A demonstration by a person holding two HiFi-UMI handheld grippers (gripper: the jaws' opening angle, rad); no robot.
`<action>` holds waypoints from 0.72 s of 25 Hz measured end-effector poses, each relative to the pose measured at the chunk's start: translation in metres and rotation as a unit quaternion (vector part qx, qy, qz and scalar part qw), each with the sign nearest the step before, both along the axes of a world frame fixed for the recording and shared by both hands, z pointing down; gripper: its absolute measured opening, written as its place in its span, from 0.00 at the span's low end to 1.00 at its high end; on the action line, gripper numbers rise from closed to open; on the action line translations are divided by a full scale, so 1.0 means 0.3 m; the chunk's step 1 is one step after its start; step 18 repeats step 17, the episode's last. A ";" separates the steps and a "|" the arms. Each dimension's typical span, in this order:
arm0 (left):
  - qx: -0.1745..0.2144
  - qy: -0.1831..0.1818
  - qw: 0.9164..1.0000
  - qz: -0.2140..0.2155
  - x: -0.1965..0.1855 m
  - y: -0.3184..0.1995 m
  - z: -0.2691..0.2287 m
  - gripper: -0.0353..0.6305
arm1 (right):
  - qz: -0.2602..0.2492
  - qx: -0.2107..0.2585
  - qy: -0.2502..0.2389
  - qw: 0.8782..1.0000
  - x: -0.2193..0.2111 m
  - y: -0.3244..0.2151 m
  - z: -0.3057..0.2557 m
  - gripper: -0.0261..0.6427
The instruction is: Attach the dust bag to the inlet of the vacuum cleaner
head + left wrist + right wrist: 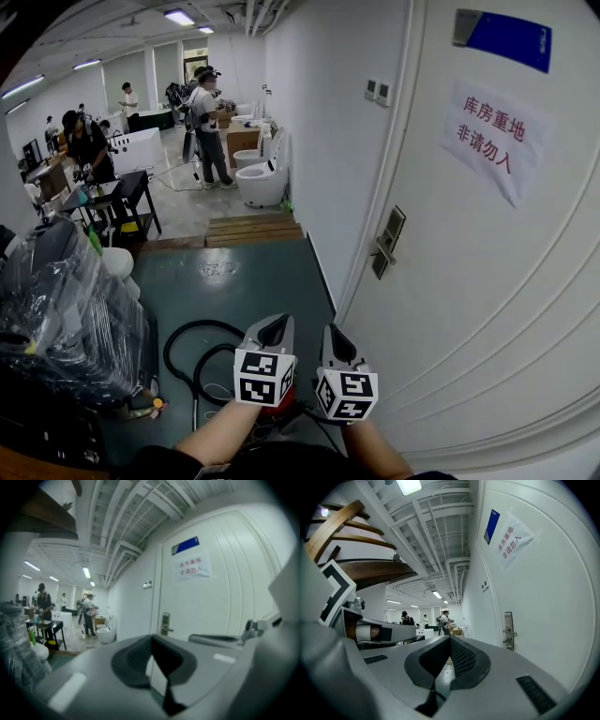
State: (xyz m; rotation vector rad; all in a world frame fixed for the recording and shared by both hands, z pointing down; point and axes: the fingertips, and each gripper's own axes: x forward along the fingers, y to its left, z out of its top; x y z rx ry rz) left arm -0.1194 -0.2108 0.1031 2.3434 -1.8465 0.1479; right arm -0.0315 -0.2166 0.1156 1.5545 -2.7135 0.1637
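Dust bag isn't visible in any view; hose [187, 349] lies on floor. Left tongs [279, 324] and right tongs [334, 332] are both closed, empty, held level. Lower them, locate bag collar first.

Head view looking ahead and down, both gripper views facing level, all three sharing the white door [469, 281]

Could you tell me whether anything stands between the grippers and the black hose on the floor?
Nothing visible does: the left gripper and right gripper, both shut and empty, hang over the floor beside the hose.
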 end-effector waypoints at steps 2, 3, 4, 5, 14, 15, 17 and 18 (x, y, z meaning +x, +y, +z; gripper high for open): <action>-0.005 0.015 1.000 0.006 0.004 -0.001 0.007 0.05 | -0.003 -0.001 -0.001 1.000 0.003 -0.002 0.003 0.04; -0.008 0.025 1.000 0.008 0.001 -0.001 0.009 0.05 | -0.006 0.001 -0.001 1.000 0.001 -0.001 0.002 0.04; -0.010 0.032 0.999 0.008 -0.004 -0.001 0.010 0.05 | -0.009 0.004 -0.001 1.000 -0.001 0.000 0.000 0.04; -0.011 0.034 0.999 0.006 -0.011 0.001 0.010 0.05 | -0.010 0.007 0.000 1.000 -0.002 0.002 -0.001 0.04; -0.012 0.027 1.000 -0.003 -0.052 0.005 0.019 0.05 | -0.014 0.001 0.009 1.000 -0.030 0.001 0.016 0.04; -0.012 0.025 1.000 -0.003 -0.056 0.005 0.022 0.05 | -0.014 0.001 0.009 1.000 -0.034 -0.002 0.016 0.04; -0.013 0.020 1.000 -0.003 -0.065 0.004 0.026 0.05 | -0.011 0.002 0.010 1.000 -0.039 -0.009 0.013 0.04; -0.013 0.020 1.000 -0.003 -0.065 0.004 0.026 0.05 | -0.011 0.002 0.010 1.000 -0.039 -0.009 0.013 0.04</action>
